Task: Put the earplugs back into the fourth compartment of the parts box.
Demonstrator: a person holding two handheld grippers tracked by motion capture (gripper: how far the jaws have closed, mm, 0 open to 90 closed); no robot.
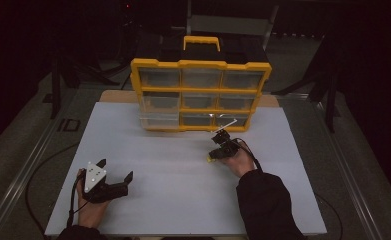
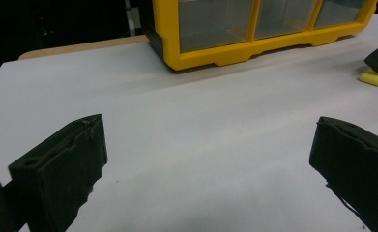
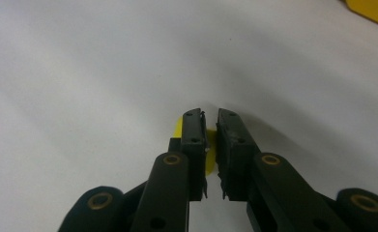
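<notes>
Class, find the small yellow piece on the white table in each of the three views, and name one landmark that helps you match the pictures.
High view: the small yellow piece lies right of centre on the table, at the tips of the right hand-held gripper.
Left gripper view: far right edge, upper part, beside a black jaw tip.
Right gripper view: centre, between and beneath the nearly shut jaws.
Shared landmark: the yellow drawer organiser.

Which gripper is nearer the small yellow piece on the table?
Right. The right gripper has its jaws closed around the yellow piece; the left gripper sits open far across the table.
</notes>
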